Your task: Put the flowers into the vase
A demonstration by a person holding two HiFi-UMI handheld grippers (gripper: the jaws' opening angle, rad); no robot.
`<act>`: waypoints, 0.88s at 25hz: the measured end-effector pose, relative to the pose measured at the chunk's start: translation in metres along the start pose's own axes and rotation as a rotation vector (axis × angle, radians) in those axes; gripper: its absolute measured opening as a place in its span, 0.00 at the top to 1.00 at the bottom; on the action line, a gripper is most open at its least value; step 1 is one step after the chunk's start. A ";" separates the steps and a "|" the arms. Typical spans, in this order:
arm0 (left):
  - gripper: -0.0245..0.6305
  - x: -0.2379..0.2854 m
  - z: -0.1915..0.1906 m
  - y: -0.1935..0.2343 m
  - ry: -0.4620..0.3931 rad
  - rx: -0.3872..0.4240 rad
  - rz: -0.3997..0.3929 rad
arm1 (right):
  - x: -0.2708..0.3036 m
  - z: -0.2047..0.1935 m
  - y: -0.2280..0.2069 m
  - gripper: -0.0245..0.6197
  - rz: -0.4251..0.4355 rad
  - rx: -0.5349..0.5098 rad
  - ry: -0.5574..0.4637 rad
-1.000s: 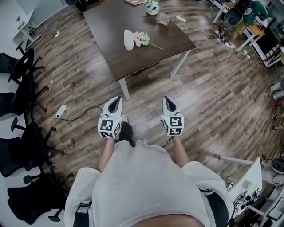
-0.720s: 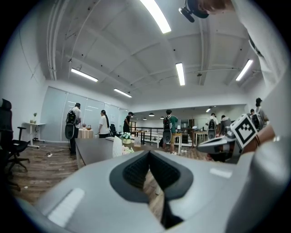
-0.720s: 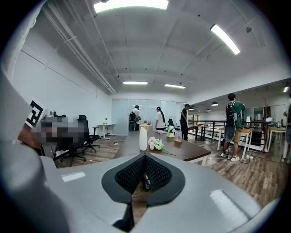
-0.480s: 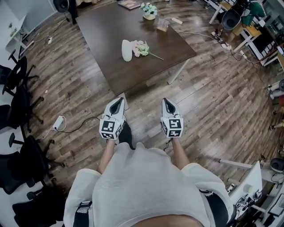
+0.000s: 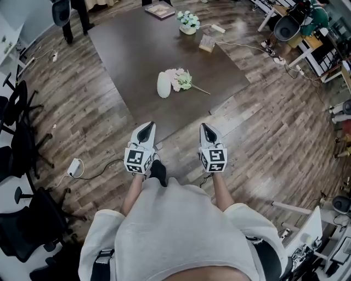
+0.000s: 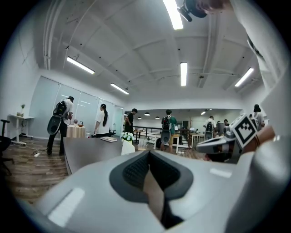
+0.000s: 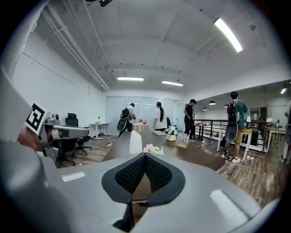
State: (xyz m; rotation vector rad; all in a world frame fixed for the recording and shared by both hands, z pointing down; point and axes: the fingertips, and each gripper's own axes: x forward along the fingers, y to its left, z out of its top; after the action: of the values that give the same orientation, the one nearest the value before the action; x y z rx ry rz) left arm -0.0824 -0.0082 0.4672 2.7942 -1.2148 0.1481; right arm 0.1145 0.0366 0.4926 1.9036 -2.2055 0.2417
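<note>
A white vase [image 5: 163, 84] stands on the dark brown table [image 5: 137, 49], with a bunch of pale pink flowers [image 5: 181, 80] lying beside it to the right, stem pointing right. My left gripper [image 5: 146, 129] and right gripper [image 5: 207, 130] hover side by side at the table's near corner, both shut and empty. In the right gripper view the vase [image 7: 135, 142] and the flowers [image 7: 153, 149] lie straight ahead beyond my right gripper [image 7: 145, 155]. The left gripper view shows my left gripper [image 6: 149, 152] and the tabletop [image 6: 86, 152] ahead.
A pot of white flowers [image 5: 188, 22], a book [image 5: 160, 10] and a small holder [image 5: 207, 43] sit at the table's far end. Black office chairs [image 5: 16, 121] line the left side. A power strip [image 5: 74, 166] with its cable lies on the wood floor. People [image 7: 159, 117] stand beyond the table.
I have walked toward the table; both grippers moved forward together and now reach its near corner. The vase and flowers appear closer. Both grippers stay shut.
</note>
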 end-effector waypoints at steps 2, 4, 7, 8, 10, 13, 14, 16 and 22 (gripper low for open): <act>0.95 0.017 0.006 0.021 0.000 -0.002 -0.013 | 0.024 0.011 0.000 0.96 -0.014 0.001 0.002; 0.95 0.034 0.014 0.041 0.000 -0.001 -0.024 | 0.048 0.023 -0.001 0.96 -0.026 -0.001 0.000; 0.95 0.060 0.029 0.067 -0.013 0.008 -0.048 | 0.083 0.044 -0.005 0.96 -0.050 -0.006 -0.006; 0.95 0.069 0.034 0.074 -0.016 0.012 -0.059 | 0.093 0.049 -0.006 0.96 -0.060 -0.006 -0.007; 0.95 0.083 0.039 0.085 -0.016 0.017 -0.083 | 0.111 0.057 -0.008 0.96 -0.079 -0.004 -0.009; 0.95 0.097 0.041 0.099 -0.011 0.017 -0.113 | 0.132 0.067 -0.006 0.96 -0.096 0.001 -0.018; 0.95 0.102 0.040 0.102 -0.007 0.017 -0.121 | 0.138 0.068 -0.006 0.96 -0.098 0.002 -0.019; 0.95 0.111 0.037 0.104 0.003 0.016 -0.134 | 0.145 0.068 -0.007 0.96 -0.100 0.003 -0.013; 0.95 0.125 0.020 0.091 0.040 -0.003 -0.145 | 0.152 0.054 -0.024 0.96 -0.093 0.017 0.026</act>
State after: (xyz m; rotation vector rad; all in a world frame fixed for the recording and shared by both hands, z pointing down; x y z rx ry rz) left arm -0.0633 -0.1625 0.4673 2.8492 -0.9980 0.1907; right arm 0.1138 -0.1264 0.4812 1.9939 -2.0982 0.2686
